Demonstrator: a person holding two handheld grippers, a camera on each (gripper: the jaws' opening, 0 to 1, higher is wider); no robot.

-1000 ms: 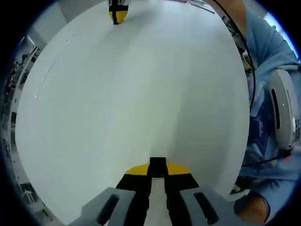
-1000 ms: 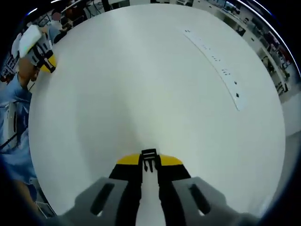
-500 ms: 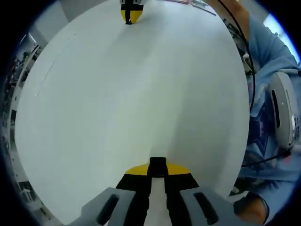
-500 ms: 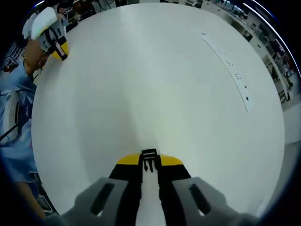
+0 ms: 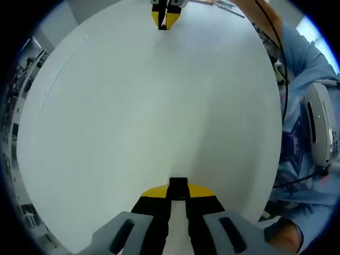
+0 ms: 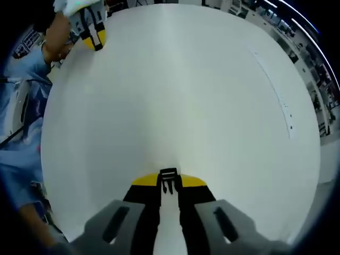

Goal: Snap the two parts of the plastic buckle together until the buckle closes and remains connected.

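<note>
In the left gripper view my left gripper (image 5: 178, 192) is shut on a black, block-shaped buckle part (image 5: 178, 184) that sticks out past its yellow-tipped fingers, low over the white table (image 5: 159, 106). In the right gripper view my right gripper (image 6: 169, 187) is shut on the other black buckle part (image 6: 168, 177), which shows small prongs. The two grippers face each other across the table, far apart. The right gripper (image 5: 166, 15) appears at the top of the left gripper view. The left gripper (image 6: 93, 31), held by a hand, appears at the upper left of the right gripper view.
The person's blue sleeve (image 5: 305, 64) and torso (image 6: 18, 111) run along one side of the table. A thin marked strip (image 6: 276, 90) lies on the table near its far edge. Room furniture shows beyond the table's rim.
Both cameras have swung, so the opposite gripper now sits further right in each view and a little larger. Both grips on the buckle parts look unchanged.
</note>
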